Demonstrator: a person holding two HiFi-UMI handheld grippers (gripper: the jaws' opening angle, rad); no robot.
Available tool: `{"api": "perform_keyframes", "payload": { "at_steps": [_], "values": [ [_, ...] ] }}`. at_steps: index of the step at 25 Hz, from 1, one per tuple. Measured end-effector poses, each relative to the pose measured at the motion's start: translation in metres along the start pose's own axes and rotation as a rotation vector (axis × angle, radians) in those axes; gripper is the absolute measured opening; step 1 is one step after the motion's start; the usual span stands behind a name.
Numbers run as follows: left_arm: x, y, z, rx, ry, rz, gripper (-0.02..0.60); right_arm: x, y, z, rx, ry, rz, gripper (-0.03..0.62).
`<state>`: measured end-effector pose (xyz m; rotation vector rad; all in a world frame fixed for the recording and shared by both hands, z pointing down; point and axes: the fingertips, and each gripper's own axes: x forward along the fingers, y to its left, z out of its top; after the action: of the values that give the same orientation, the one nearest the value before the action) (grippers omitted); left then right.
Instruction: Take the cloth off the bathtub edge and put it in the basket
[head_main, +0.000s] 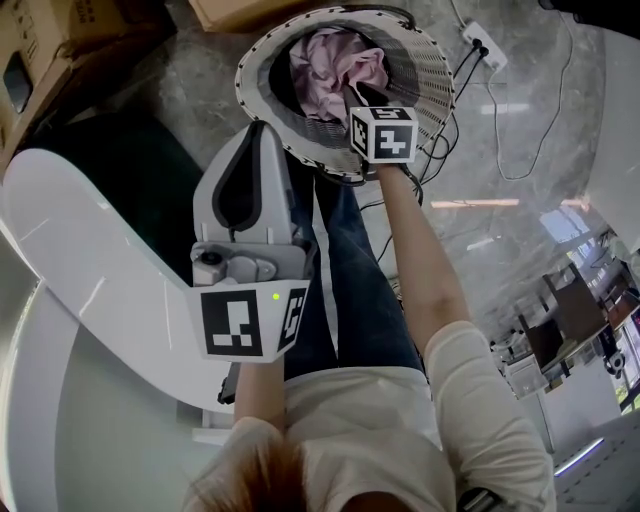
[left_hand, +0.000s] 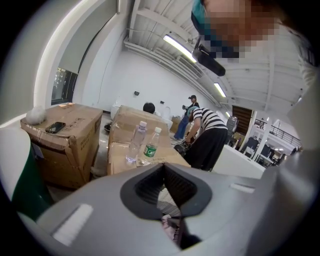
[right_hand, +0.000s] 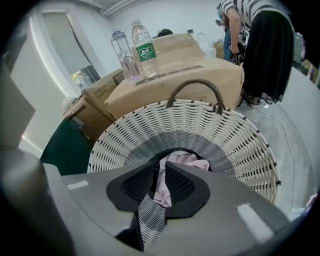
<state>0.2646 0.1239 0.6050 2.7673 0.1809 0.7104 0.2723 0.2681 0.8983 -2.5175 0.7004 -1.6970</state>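
Note:
The pink cloth (head_main: 335, 62) lies bunched inside the white woven basket (head_main: 432, 70) on the floor ahead of me. My right gripper (head_main: 368, 105) hangs over the basket's mouth, its marker cube hiding the jaws in the head view. In the right gripper view a fold of the cloth (right_hand: 161, 187) is pinched between the nearly closed pads of the right gripper (right_hand: 159, 172), with the basket (right_hand: 200, 125) right behind. My left gripper (head_main: 262, 128) is shut and empty, pointing at the basket's near rim from beside the white bathtub edge (head_main: 90, 260). In its own view the left gripper (left_hand: 165, 170) has its pads meeting.
Cardboard boxes (right_hand: 180, 75) with two water bottles (right_hand: 142, 47) stand behind the basket. A power strip (head_main: 484, 45) and cables lie on the grey floor to the right. A dark green mat (head_main: 110, 150) lies left of the basket. People stand further back (left_hand: 205, 135).

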Motion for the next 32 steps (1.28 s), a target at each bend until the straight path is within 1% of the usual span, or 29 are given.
{"api": "perform_keyframes", "payload": {
  "at_steps": [2, 5, 6, 8, 18, 28, 32],
  "values": [
    [-0.001, 0.0, 0.003, 0.001, -0.006, 0.003, 0.049, -0.003, -0.002, -0.002, 0.003, 0.009, -0.015, 0.069],
    [-0.003, 0.0, 0.008, 0.0, -0.016, 0.008, 0.049, -0.01, -0.002, -0.001, -0.001, -0.002, -0.021, 0.067],
    [-0.004, 0.0, 0.009, -0.001, -0.019, 0.01, 0.049, -0.013, -0.002, 0.0, -0.002, -0.009, -0.026, 0.037],
    [-0.007, 0.0, 0.011, -0.001, -0.022, 0.014, 0.049, -0.017, -0.003, 0.002, 0.001, -0.021, -0.035, 0.0],
    [-0.017, 0.0, 0.008, -0.003, -0.025, 0.033, 0.049, -0.032, -0.003, 0.002, 0.028, -0.054, -0.034, -0.002],
    [-0.03, -0.001, 0.044, 0.003, -0.092, 0.049, 0.049, -0.071, 0.005, 0.028, 0.068, -0.131, -0.031, -0.002],
    [-0.035, -0.002, 0.059, 0.003, -0.123, 0.051, 0.049, -0.092, 0.012, 0.042, 0.07, -0.178, -0.022, -0.002]
  ]
}}
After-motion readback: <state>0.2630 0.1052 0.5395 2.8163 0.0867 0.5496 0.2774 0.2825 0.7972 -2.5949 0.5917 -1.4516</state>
